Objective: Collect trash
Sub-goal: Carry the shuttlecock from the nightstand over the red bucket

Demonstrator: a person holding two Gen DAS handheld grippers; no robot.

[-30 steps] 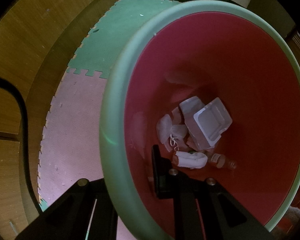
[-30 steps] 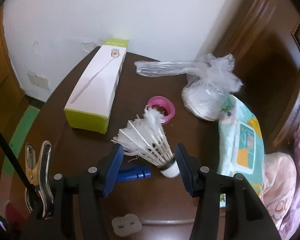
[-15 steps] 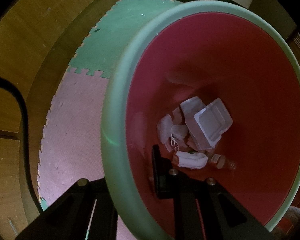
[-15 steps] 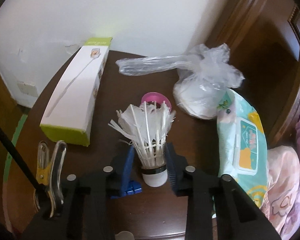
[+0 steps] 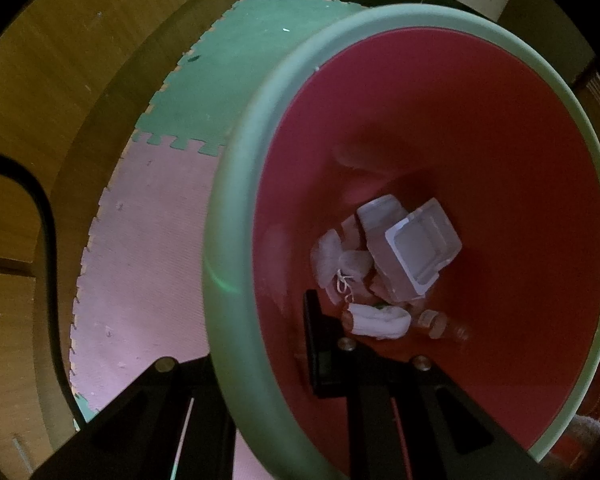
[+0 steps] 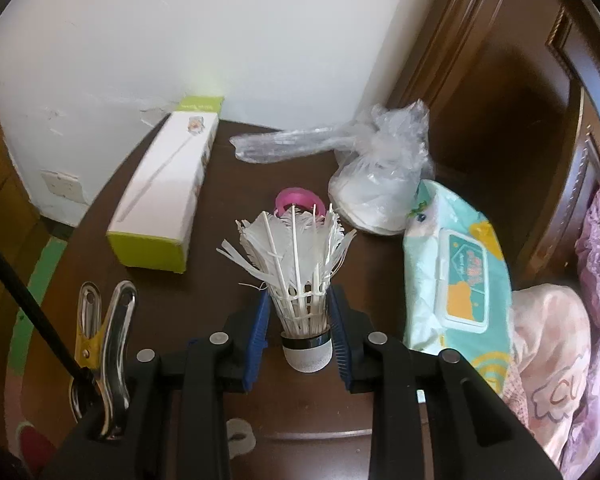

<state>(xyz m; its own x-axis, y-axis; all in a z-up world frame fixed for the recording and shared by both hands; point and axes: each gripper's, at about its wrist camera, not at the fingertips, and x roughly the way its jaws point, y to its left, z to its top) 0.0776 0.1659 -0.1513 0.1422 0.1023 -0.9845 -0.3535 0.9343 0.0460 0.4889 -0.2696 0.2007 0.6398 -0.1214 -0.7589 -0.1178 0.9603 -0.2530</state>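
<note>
Right wrist view: your right gripper jaws pinch the frayed white feather shuttlecock; lift gently, sparing its feathers.

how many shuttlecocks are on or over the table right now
1. The shuttlecock stands upright between the right gripper pads, in front of the pink tape roll. Another could be hidden behind the plastic bag.

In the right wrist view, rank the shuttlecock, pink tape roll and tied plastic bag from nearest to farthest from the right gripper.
1. Shuttlecock: between the right gripper fingers, centre.
2. Pink tape roll: directly behind the feathers.
3. Tied plastic bag: farther back, to the right, near the wall.
</note>
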